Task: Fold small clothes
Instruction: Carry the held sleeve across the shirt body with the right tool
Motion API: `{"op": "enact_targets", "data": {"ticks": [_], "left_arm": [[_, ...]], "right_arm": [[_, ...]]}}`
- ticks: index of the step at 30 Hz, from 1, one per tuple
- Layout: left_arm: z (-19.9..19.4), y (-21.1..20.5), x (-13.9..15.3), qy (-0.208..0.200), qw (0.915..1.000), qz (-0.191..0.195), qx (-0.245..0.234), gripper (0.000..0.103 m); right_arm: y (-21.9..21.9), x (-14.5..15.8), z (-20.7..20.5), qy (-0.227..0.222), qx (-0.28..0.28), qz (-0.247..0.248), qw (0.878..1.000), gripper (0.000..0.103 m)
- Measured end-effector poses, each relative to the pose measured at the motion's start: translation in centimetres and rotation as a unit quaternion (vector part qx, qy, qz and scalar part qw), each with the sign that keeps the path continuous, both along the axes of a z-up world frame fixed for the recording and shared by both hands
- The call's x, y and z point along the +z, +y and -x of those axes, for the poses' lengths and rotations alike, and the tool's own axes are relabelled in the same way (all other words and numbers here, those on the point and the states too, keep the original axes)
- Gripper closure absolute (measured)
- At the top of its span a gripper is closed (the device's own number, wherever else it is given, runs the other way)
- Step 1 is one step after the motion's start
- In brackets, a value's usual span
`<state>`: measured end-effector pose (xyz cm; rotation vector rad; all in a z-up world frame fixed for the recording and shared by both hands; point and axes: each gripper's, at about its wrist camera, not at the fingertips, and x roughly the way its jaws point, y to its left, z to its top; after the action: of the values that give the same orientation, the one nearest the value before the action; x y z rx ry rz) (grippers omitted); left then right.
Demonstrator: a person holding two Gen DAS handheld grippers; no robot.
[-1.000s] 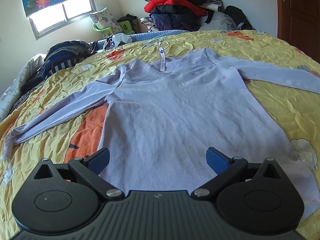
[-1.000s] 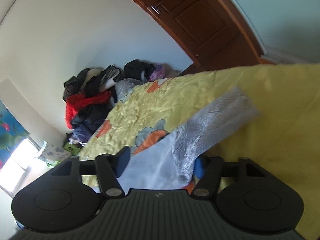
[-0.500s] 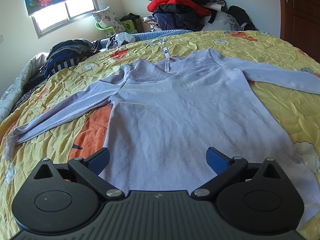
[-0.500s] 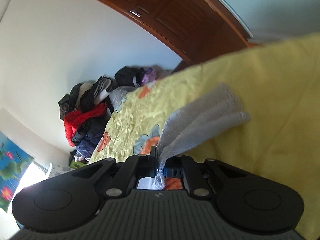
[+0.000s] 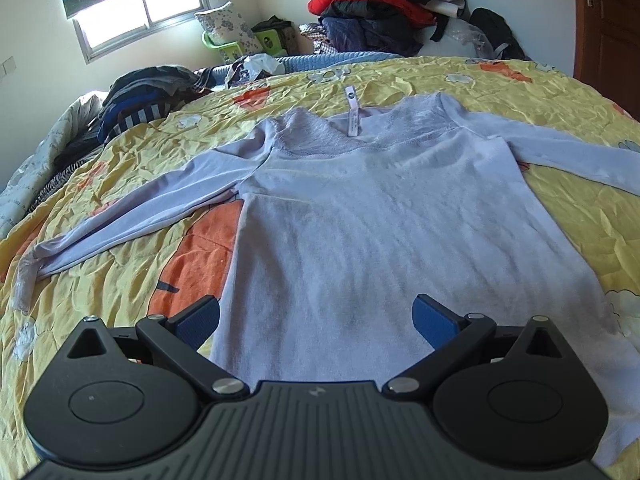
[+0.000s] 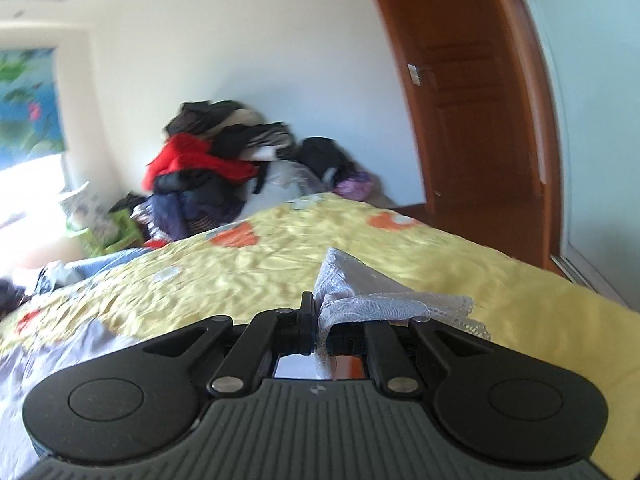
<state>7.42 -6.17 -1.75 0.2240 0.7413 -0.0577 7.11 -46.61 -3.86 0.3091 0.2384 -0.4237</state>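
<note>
Lavender long-sleeve top (image 5: pixel 360 216) lies flat on the bed, on a yellow patterned quilt (image 5: pixel 500 92), neckline away from the left wrist camera, hem toward it. White neck tag (image 5: pixel 352 114) sticks out past the collar. One sleeve (image 5: pixel 132 220) runs out flat toward the left edge of the picture; the other runs off the right edge of that view.

Right hand-held gripper (image 6: pixel 320 320): jaws pinched tight on the lace cuff (image 6: pixel 384 300) of that sleeve, lace bunched and spilling over the right finger, cuff lifted clear of the quilt. View is motion-blurred.

Left hand-held gripper (image 5: pixel 316 316): jaws spread wide, nothing between them, blue pads (image 5: pixel 430 316) over the hem end of the top, angled down. Contact with fabric: cannot tell.

Around: pile of clothes (image 5: pixel 376 4) with a red jacket against the far wall, a second heap (image 5: pixel 140 96) near the left edge of the bed, window (image 5: pixel 140 12) with a lotus-print blind, wooden door (image 6: pixel 480 120) at right.
</note>
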Motion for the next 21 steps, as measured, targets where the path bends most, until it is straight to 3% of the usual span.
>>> {"op": "enact_targets", "data": {"ticks": [8,21], "left_arm": [[-1.0,1.1,-0.3,0.015,0.9995,-0.005,0.028,0.000],[-1.5,1.7,-0.5,0.017,0.9991,-0.006,0.038,0.000]], "right_arm": [[4.2,0.8,-1.2,0.014,0.063,0.016,0.998,0.093],[9.5,1.5,-3.4,0.025,0.112,0.004,0.993,0.093]]}}
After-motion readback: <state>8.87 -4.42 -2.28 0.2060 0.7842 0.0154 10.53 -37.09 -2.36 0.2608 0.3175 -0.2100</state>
